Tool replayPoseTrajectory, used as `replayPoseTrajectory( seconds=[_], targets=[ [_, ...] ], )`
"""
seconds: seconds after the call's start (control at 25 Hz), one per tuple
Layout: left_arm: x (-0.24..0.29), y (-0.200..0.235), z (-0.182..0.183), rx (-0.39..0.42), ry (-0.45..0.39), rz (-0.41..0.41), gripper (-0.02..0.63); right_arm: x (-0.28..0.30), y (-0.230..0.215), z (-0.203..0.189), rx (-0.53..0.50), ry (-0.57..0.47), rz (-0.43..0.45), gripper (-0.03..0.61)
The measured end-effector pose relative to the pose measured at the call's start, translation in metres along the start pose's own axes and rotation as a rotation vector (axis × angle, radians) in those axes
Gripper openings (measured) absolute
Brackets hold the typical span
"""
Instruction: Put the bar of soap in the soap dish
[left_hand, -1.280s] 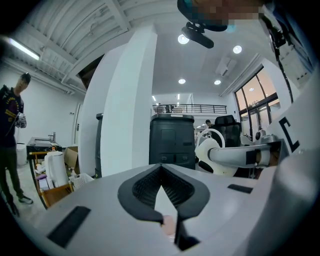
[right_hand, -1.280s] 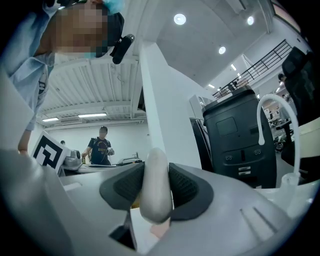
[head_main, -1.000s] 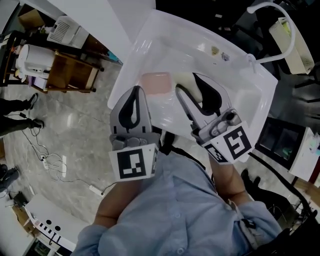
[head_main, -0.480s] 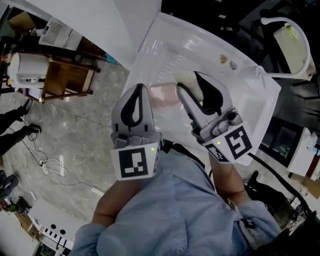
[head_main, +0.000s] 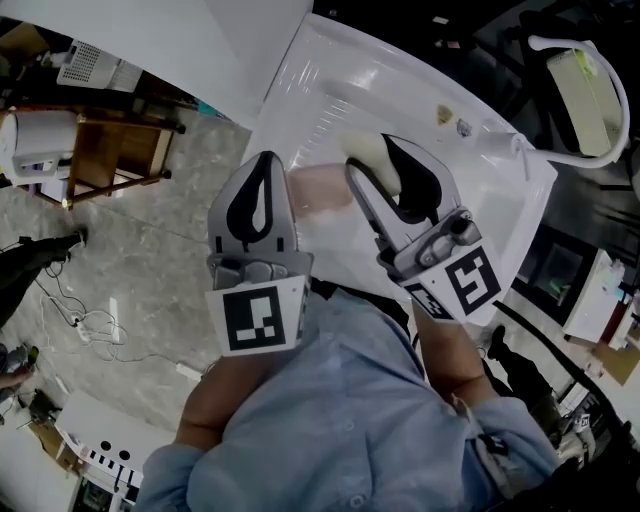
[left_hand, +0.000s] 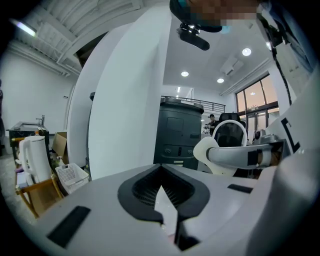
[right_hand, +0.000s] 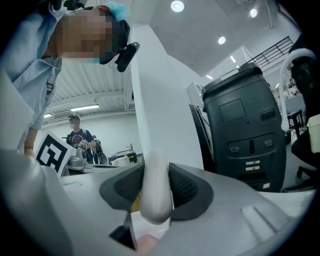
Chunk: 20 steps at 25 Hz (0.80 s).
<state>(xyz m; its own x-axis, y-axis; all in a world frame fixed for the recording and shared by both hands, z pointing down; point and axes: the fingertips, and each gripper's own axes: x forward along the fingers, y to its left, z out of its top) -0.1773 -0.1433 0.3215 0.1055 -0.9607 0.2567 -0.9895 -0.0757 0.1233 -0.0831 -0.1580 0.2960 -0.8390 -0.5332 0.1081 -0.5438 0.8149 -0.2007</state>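
Both grippers have advanced over the white basin (head_main: 335, 85), so the pink soap dish (head_main: 322, 190), earlier clear ahead of them, now shows only in part between the two. The left gripper (head_main: 265, 160) has its jaws closed together with nothing held. The right gripper (head_main: 369, 154) has its jaws set wide and clamped on the cream bar of soap (head_main: 366, 148), which sits just past the dish, not in it.

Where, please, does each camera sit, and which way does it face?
Head view: on the person's head, steeply down at the sink; both grippers and blue shirt show.
Left gripper view: on the left gripper, along its shut jaws, across the room.
Right gripper view: on the right gripper, along jaws clamping the bar of soap.
Shared: head and right gripper views show the soap.
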Motion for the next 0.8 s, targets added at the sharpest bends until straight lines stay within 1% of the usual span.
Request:
replayPoseTrajectory(
  seconds=[0.16, 0.28, 0.36, 0.52, 0.8],
  targets=[
    [0.003, -0.001, -0.008, -0.013, 0.014, 0.041, 0.005, 0.002, -0.005, -0.017, 0.026, 0.033, 0.043, 0.15],
    [0.005, -0.002, -0.017, -0.003, 0.028, 0.054, 0.005, 0.004, -0.009, -0.032, 0.045, 0.053, 0.06, 0.15],
    [0.006, -0.001, -0.025, -0.01, 0.038, 0.063, 0.005, 0.006, -0.009, -0.042, 0.063, 0.067, 0.071, 0.15],
    [0.002, 0.0, -0.039, -0.017, 0.057, 0.073, 0.005, 0.006, -0.005, -0.063, 0.092, 0.099, 0.088, 0.15],
    [0.002, 0.007, -0.058, -0.033, 0.083, 0.086, 0.005, 0.007, -0.004, -0.09, 0.107, 0.133, 0.107, 0.15]
  ],
)
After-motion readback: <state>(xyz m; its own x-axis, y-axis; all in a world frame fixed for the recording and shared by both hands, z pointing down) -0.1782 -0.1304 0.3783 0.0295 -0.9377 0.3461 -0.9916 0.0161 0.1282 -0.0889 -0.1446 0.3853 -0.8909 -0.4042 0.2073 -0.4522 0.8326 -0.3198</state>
